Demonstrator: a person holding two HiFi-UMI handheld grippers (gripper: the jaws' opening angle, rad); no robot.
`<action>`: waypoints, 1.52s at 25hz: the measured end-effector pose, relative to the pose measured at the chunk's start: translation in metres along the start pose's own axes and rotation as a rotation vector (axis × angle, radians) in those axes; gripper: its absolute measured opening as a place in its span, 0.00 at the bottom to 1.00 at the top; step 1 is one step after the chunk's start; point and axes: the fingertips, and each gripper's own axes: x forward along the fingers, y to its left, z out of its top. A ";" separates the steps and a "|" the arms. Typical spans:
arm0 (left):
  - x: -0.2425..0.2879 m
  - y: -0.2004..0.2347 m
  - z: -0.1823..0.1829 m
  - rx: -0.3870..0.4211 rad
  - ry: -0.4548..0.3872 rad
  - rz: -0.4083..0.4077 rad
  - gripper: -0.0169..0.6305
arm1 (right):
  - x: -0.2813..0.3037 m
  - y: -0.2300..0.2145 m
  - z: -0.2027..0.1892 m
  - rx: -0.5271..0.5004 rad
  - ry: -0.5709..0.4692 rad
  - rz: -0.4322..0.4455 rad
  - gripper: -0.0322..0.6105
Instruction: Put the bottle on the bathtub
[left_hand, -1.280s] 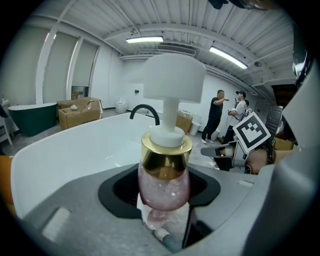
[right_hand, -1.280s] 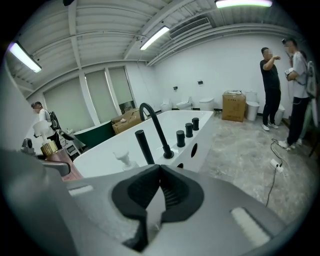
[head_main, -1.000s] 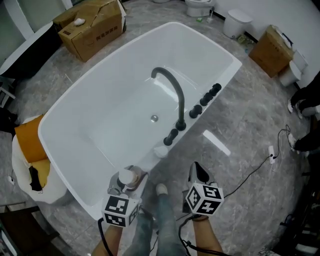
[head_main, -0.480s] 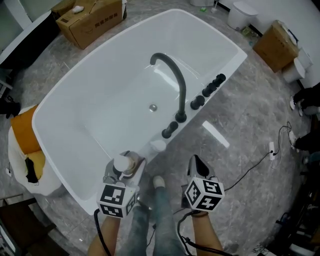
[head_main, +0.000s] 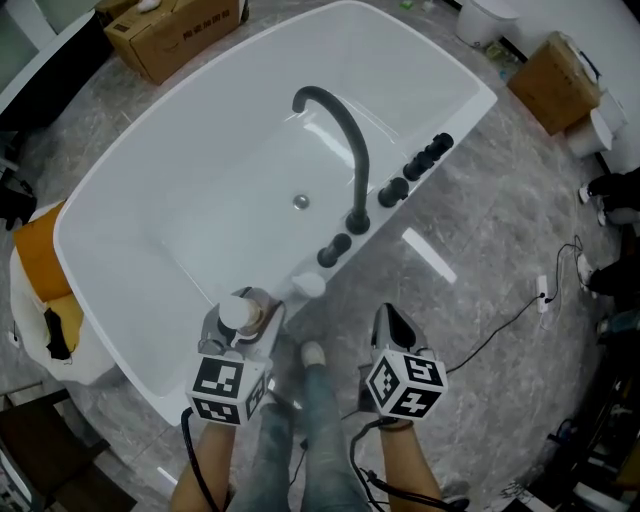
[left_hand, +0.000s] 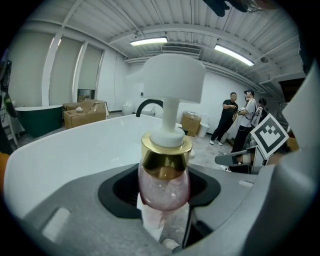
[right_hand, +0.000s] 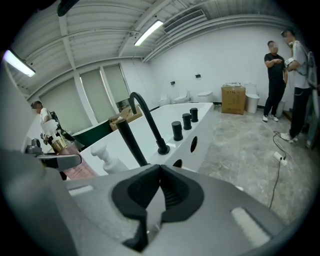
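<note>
The left gripper (left_hand: 165, 200) has its 2 jaws clamped on a pink bottle (left_hand: 164, 177), whose lower body is hidden beneath them. The bottle stands upright, white pump head on top, at the near rim of the white bathtub (head_main: 200, 130). To its right, the right gripper (right_hand: 159, 170) has its jaws pressed together on nothing.

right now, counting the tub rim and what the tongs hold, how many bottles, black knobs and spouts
bottles: 2, the pink bottle and the white bottle
black knobs: 4
black spout: 1
total: 7
</note>
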 end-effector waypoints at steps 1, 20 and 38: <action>0.002 0.000 0.000 0.007 0.003 -0.001 0.37 | 0.001 -0.001 -0.001 0.001 0.002 -0.001 0.05; 0.016 -0.007 -0.008 0.088 0.039 -0.004 0.37 | 0.003 -0.013 -0.016 0.026 0.025 -0.013 0.05; 0.014 -0.011 -0.013 0.134 0.025 -0.028 0.38 | 0.009 -0.011 -0.028 0.032 0.045 -0.008 0.05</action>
